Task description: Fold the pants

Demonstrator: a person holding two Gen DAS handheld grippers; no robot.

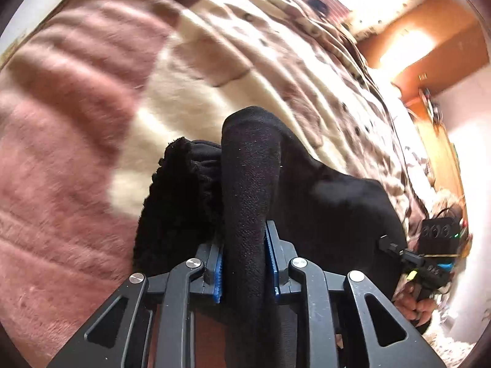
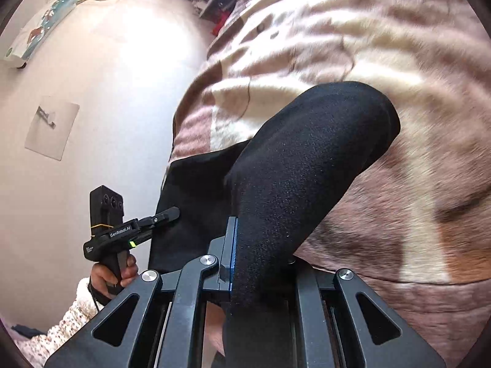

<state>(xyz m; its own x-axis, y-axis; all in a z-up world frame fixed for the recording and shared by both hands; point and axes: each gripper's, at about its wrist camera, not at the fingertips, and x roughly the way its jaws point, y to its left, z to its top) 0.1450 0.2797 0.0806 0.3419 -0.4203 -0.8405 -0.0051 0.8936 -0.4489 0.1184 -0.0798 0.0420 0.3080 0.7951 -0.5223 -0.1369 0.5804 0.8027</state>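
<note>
Both grippers engaged on the black fleece pants (image 1: pixel 322 202), garment lifted over a pink, cream and brown plush blanket (image 1: pixel 76 153) that covers the bed.

Left gripper (image 1: pixel 244 263): jaws clamped on a thick roll of the black fabric, blue pads pressing it from both sides. The roll stands up toward 12 o'clock from the jaws. A fuzzy bunched edge, possibly the waistband or inside lining, sits at 10 o'clock of the clamp. Remaining cloth drapes away toward 3 o'clock.

Right gripper (image 2: pixel 260 263): also gripping pants fabric; one blue pad visible against the cloth on the left side, the other finger hidden behind the fold. The held fabric bulges up toward 1 o'clock. In the right wrist view the left gripper appears at 8 o'clock, its tip touching the hanging black panel.

Location of pants: held in the air between the two tools, one part hanging beside the bed edge, none clearly laid flat yet.

Step, as judged: carry/positioning phase ahead of a fold, with both ends pinched. Cannot tell how many folds are already in.

Next move calls for: lowering both clamps together onto the blanket, keeping tension between them so the cloth lands flat, then releasing only once the edges align. Risk: thick fleece bunching under the fold.
</note>
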